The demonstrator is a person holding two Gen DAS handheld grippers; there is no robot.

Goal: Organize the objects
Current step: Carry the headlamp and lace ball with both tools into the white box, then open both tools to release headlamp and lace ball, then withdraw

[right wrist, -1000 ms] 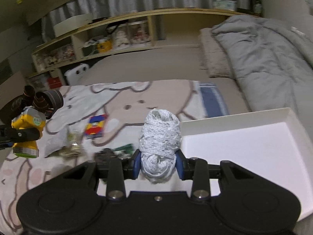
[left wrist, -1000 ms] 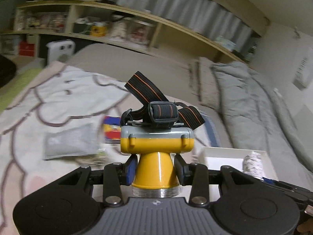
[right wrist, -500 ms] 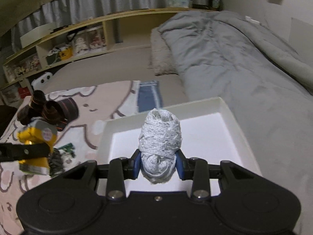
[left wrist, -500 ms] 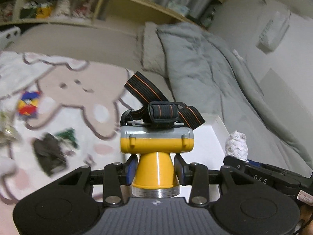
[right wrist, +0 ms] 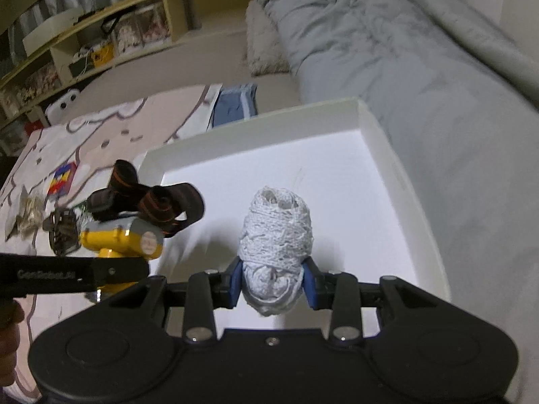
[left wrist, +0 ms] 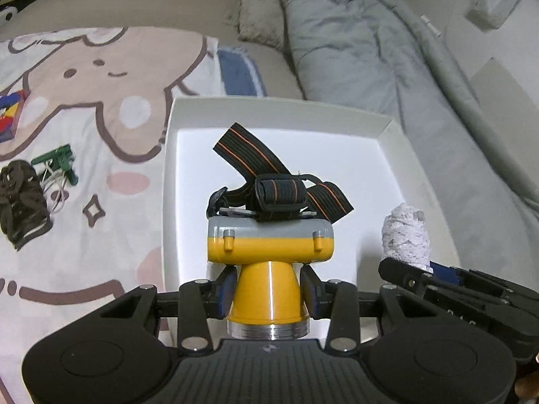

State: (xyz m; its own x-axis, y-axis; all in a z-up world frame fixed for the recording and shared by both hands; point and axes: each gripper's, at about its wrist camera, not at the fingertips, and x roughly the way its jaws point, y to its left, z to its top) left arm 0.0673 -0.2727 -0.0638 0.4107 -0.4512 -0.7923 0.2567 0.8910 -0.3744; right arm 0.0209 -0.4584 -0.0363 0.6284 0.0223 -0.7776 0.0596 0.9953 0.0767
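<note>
Delivery step: the left hand-held gripper [left wrist: 267, 298] pinches the yellow headlamp [left wrist: 269, 256] and the right hand-held gripper [right wrist: 272, 284] pinches the white yarn ball [right wrist: 276, 235], both at frame centre over the white tray [right wrist: 397, 168]. Next, lower and release.

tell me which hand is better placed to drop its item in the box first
Right, by a little. The right gripper holds the yarn well over the middle of the white box, while the left gripper holds the headlamp near the box's left edge.
</note>
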